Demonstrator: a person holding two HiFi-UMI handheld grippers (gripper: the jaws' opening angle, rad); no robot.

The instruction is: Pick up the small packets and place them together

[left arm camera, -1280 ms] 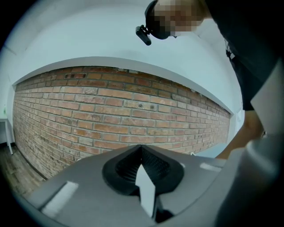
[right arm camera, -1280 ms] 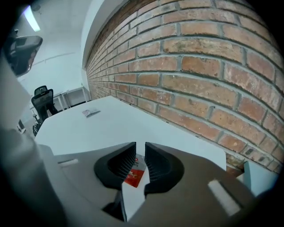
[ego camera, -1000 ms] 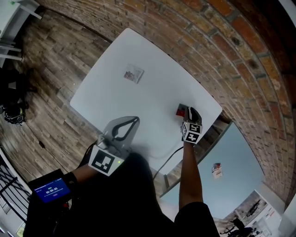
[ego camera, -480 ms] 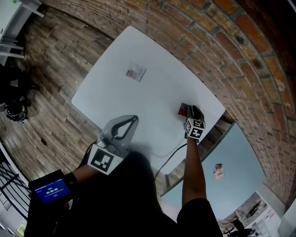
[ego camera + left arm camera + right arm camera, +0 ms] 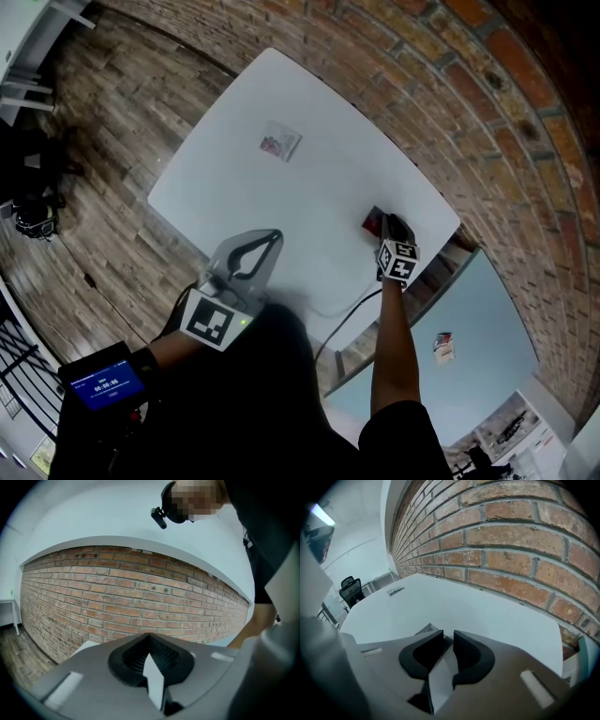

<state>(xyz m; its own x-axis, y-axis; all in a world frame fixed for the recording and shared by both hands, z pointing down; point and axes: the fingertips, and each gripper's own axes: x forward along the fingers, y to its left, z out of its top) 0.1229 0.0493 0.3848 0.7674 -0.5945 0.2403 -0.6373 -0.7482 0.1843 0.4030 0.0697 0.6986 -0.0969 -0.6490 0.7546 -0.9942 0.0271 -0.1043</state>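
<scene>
The right gripper has just been closing; its fingers stand narrowly apart, not yet clamping the red packet flat on the surface at their tips. The packet is likely light, thin and slippery, so it suits an edge pinch. The left gripper is closed and empty. The second packet lies well beyond.

No legible text; blue screen digits too small.

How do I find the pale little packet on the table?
Look at the white table beside the brick wall. The pale packet lies alone on its far-left part. Unlike the red packet near the table's right edge, it is whitish with nothing next to it.
</scene>
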